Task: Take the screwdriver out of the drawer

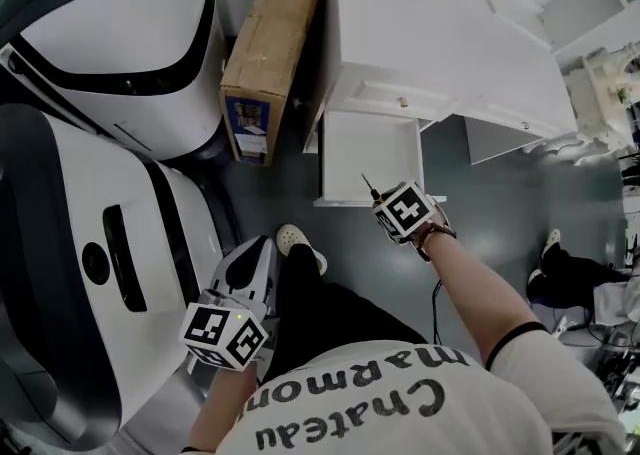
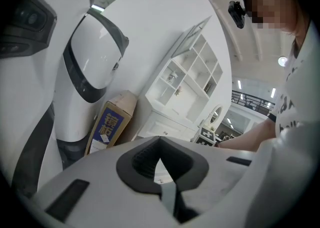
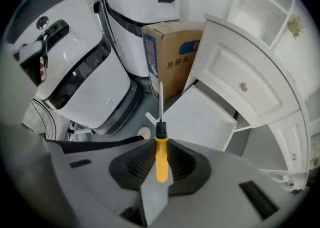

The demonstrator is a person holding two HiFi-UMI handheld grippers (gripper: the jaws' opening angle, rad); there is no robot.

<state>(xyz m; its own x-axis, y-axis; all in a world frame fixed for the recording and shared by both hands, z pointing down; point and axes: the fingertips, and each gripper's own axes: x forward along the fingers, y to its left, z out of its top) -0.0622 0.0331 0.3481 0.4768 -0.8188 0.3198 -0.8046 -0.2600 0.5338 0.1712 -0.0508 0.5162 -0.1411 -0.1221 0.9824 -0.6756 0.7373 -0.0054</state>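
Note:
A screwdriver (image 3: 161, 157) with a yellow handle, black collar and thin metal shaft sits between the jaws of my right gripper (image 3: 161, 166), which is shut on the handle. Its shaft points away from the gripper, over the open white drawer (image 3: 202, 122), whose visible inside is bare. From the head view, the right gripper (image 1: 386, 210) hangs just past the drawer's (image 1: 368, 158) front edge, and the screwdriver's tip (image 1: 366, 184) sticks out of it. My left gripper (image 1: 250, 261) is low at the left, beside the person's leg. Its jaws (image 2: 160, 166) are together with nothing between them.
The drawer belongs to a white cabinet (image 1: 440, 33) with shelves. A cardboard box (image 1: 270, 48) leans left of it. Two large white and black machine bodies (image 1: 110, 33) (image 1: 90, 263) fill the left side. The person's shoe (image 1: 297, 240) stands on the grey floor before the drawer.

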